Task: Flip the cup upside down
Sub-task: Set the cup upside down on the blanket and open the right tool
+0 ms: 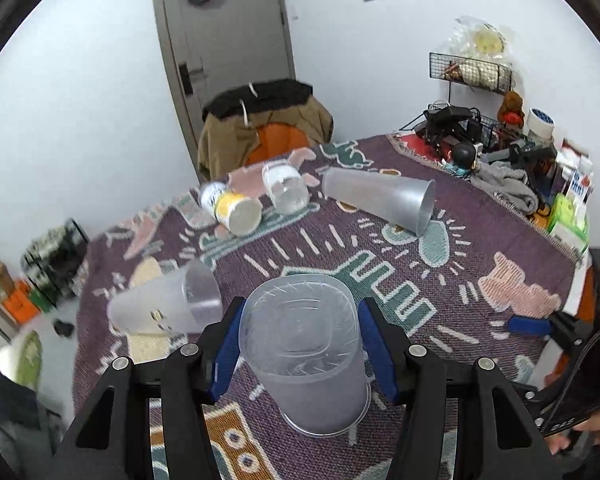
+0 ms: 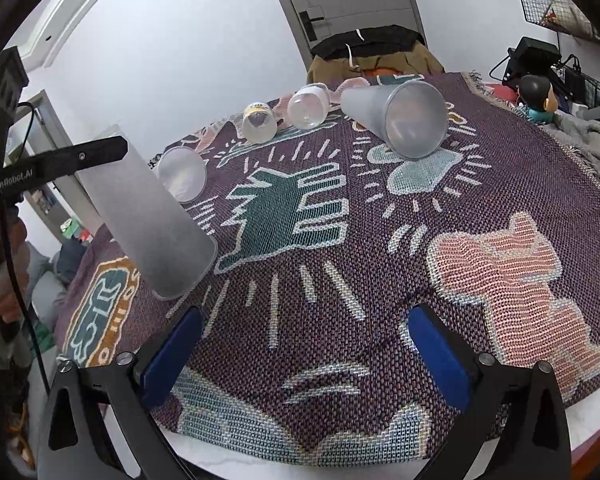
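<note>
My left gripper (image 1: 300, 344) is shut on a frosted plastic cup (image 1: 304, 356). The cup is upside down, its base toward the camera and its rim low over the patterned cloth (image 1: 480, 240). In the right wrist view the same cup (image 2: 148, 216) is tilted at the left, held by the left gripper's fingers (image 2: 84, 156), rim close to the cloth. My right gripper (image 2: 304, 352) is open and empty above the cloth's near edge.
Lying on their sides on the cloth: a large frosted cup (image 1: 380, 200), a small frosted cup (image 1: 168, 304), a clear cup (image 1: 285, 194) and a yellow-labelled cup (image 1: 232, 208). A draped chair (image 1: 264, 124) stands behind the table. Clutter and a wire rack (image 1: 472, 68) fill the far right.
</note>
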Action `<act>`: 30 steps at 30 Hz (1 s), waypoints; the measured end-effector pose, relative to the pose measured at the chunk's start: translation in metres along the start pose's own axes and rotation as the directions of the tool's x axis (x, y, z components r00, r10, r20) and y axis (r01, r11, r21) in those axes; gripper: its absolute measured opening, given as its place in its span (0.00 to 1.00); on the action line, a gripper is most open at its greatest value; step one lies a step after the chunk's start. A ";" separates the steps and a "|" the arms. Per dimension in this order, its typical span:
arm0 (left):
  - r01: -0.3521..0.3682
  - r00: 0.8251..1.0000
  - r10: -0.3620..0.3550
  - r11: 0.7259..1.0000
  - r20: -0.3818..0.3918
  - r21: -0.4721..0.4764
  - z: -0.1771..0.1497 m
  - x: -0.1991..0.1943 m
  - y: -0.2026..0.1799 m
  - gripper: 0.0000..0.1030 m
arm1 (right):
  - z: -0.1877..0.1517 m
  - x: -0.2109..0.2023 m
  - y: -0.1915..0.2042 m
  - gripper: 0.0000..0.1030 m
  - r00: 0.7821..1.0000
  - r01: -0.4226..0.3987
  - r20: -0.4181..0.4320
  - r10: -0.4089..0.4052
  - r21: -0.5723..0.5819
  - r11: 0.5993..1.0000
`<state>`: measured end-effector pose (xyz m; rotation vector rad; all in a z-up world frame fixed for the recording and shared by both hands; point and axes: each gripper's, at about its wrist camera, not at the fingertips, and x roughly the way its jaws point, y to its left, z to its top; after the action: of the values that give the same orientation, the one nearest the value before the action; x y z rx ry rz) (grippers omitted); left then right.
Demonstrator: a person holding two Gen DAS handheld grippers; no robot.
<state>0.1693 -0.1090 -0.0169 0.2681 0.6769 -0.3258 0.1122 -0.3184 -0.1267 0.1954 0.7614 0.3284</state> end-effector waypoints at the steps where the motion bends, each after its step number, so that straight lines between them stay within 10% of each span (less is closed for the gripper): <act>1: -0.014 1.000 0.014 1.000 0.022 0.018 -0.002 -0.002 -0.005 0.56 | 0.000 0.000 0.000 1.00 1.000 0.001 0.000 -0.001 -0.001 1.000; 10: -0.096 0.993 0.089 0.991 0.075 0.097 -0.012 0.002 -0.021 0.57 | -0.001 0.001 -0.003 1.00 1.000 -0.006 -0.004 0.006 0.004 1.000; 15: -0.073 0.993 0.067 0.996 0.100 0.058 -0.013 -0.006 -0.018 0.93 | 0.000 0.000 0.000 1.00 1.000 -0.015 -0.001 0.015 -0.002 1.000; 30: -0.065 0.970 0.077 0.996 0.232 -0.061 -0.036 -0.058 0.006 1.00 | 0.013 -0.028 0.017 1.00 0.995 0.025 0.101 -0.021 -0.041 0.999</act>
<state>0.1091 -0.0791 -0.0055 0.1994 0.4415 -0.2656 0.0983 -0.3139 -0.0946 0.1625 0.6566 0.3104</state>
